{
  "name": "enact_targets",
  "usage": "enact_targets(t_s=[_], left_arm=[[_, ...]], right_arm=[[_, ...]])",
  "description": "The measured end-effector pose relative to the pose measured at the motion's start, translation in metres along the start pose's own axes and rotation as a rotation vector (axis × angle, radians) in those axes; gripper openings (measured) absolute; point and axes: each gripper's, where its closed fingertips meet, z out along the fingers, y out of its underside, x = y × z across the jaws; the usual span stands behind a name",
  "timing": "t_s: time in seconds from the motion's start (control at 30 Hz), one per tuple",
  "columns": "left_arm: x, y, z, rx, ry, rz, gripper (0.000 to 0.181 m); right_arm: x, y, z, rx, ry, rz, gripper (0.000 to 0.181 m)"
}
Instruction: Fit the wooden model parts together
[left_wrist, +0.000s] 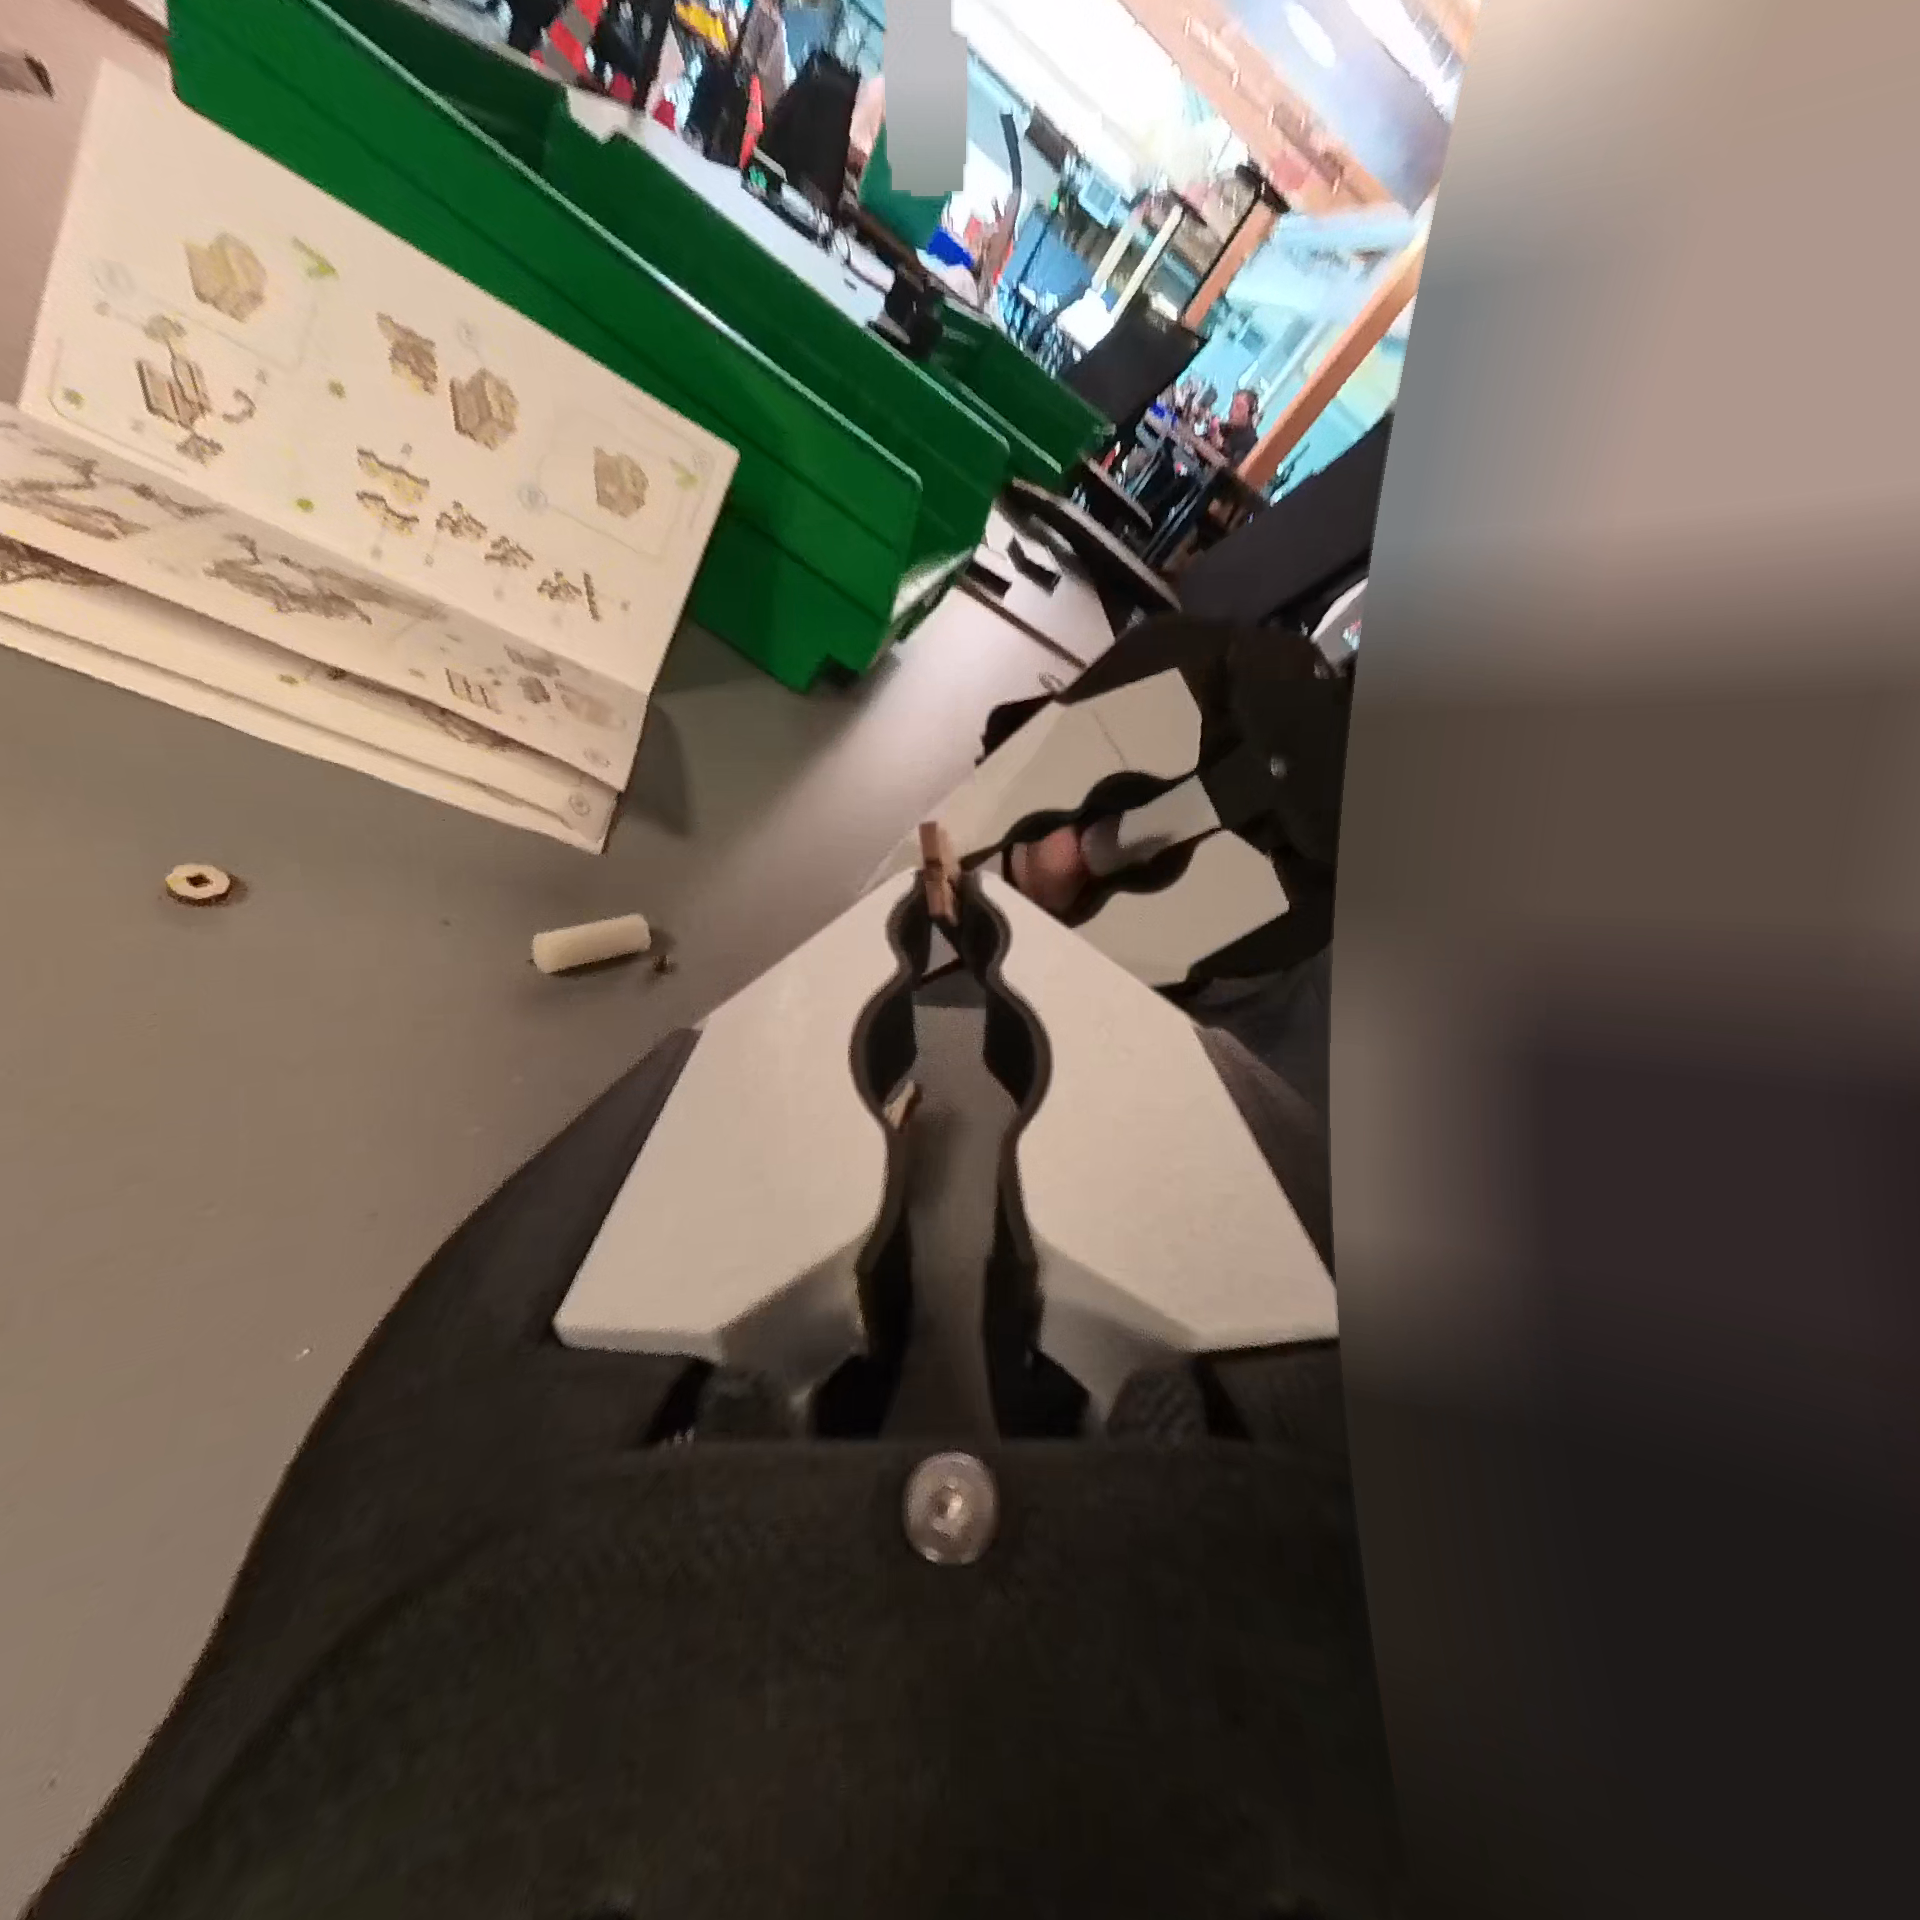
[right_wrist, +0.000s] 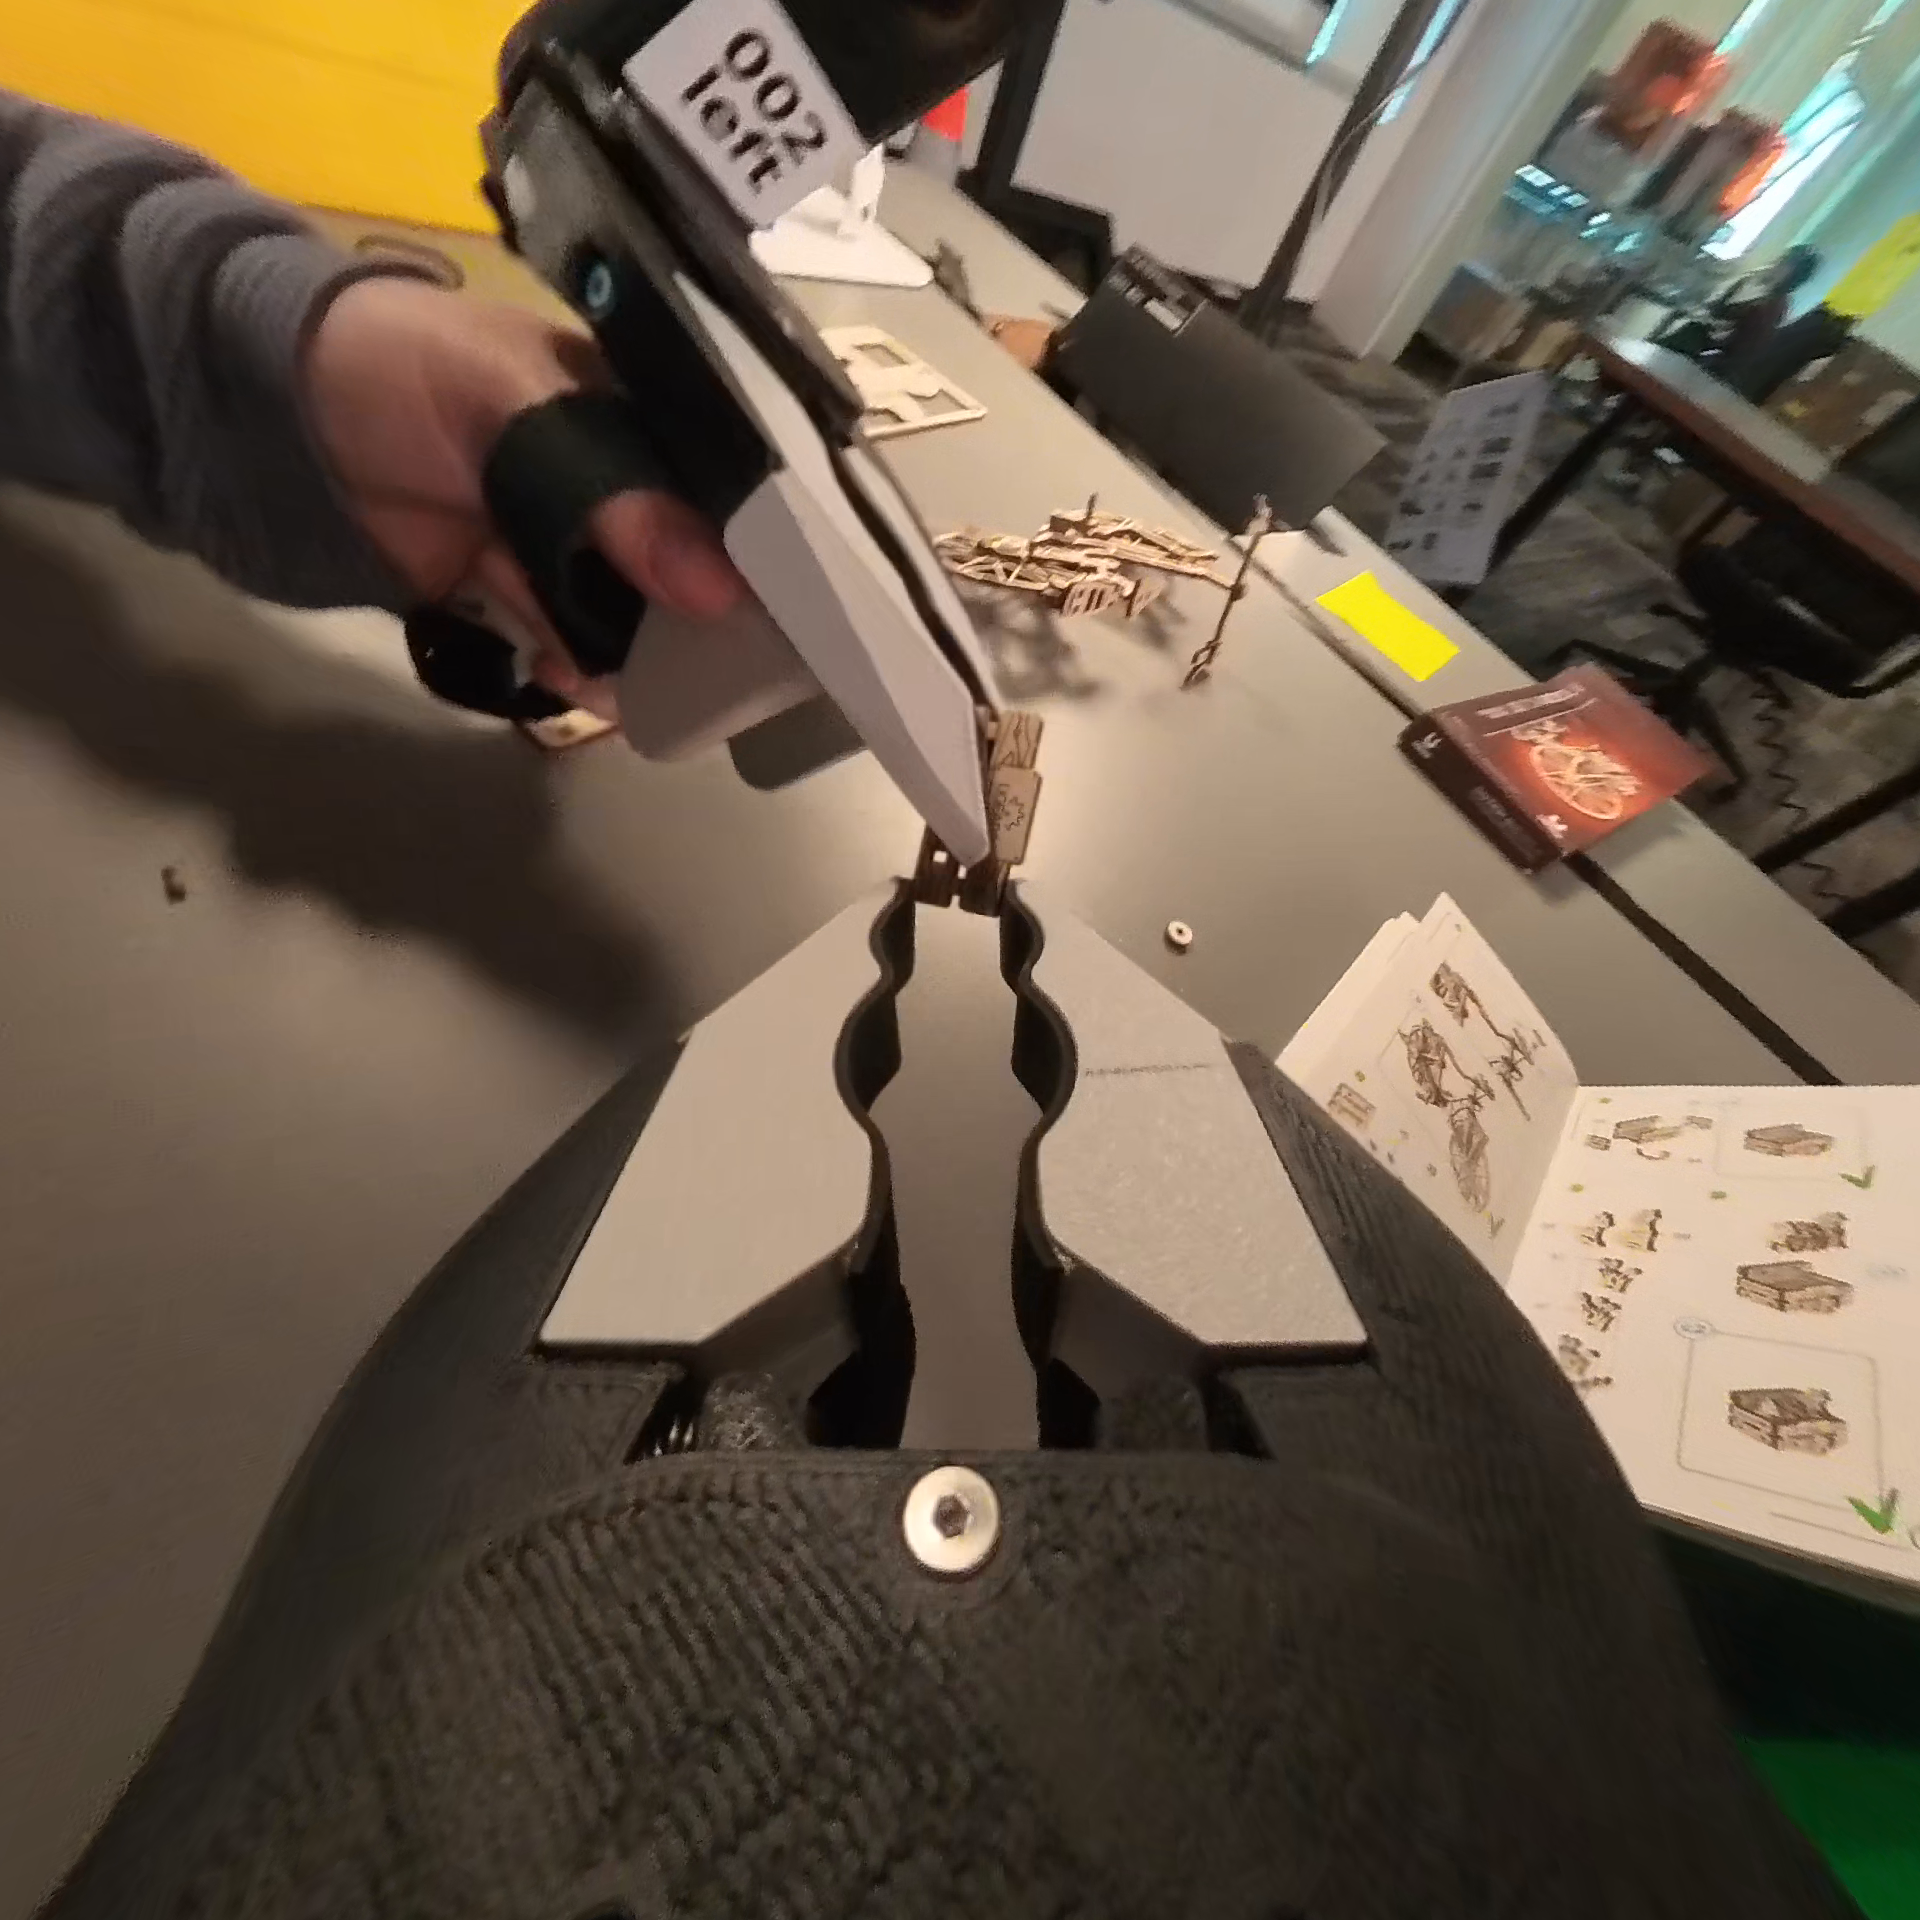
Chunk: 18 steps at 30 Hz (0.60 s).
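At frame centre the left gripper pinches a flat wooden piece directly above the small wooden block clamped in the right gripper, long axes aligned

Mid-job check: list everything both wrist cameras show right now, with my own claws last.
wooden parts: a few joined, tan, pinched between both claw tips
partly built wooden model: one, tan, on table beyond the claws
wooden part sheet: one, tan, far on table
instruction booklet: one, white, open, right of right claw
dark box: one, table's right edge
yellow patch: one, on table
wooden ring: one, tan, on table
white cylinder: one, beside ring
green crates: several, behind booklet
table: grey
left claw: shut on wooden parts
right claw: shut on wooden parts
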Motion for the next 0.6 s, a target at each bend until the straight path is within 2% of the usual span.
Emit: enact_targets(t_s=[0.13,0.2,0.3,0.4,0.6], left_arm=[[0.000,0.017,-0.004,-0.145,0.026,0.123,0.012],[-0.011,0.028,-0.011,-0.269,-0.047,0.345,0.031],[-0.011,0.027,-0.015,-0.260,-0.110,0.710,0.055],[-0.002,0.032,-0.010,-0.243,-0.108,0.882,0.052],[0.002,0.042,-0.006,-0.271,-0.051,0.909,0.032]], right_arm=[[-0.001,0.014,-0.003,-0.053,-0.098,-0.019,0.014],[-0.007,0.022,-0.005,-0.081,-0.199,-0.022,0.014],[-0.016,0.031,-0.010,-0.149,-0.354,-0.022,0.014],[-0.026,0.032,-0.014,-0.208,-0.490,-0.070,0.014],[-0.034,0.034,-0.016,-0.282,-0.630,-0.132,0.014]])
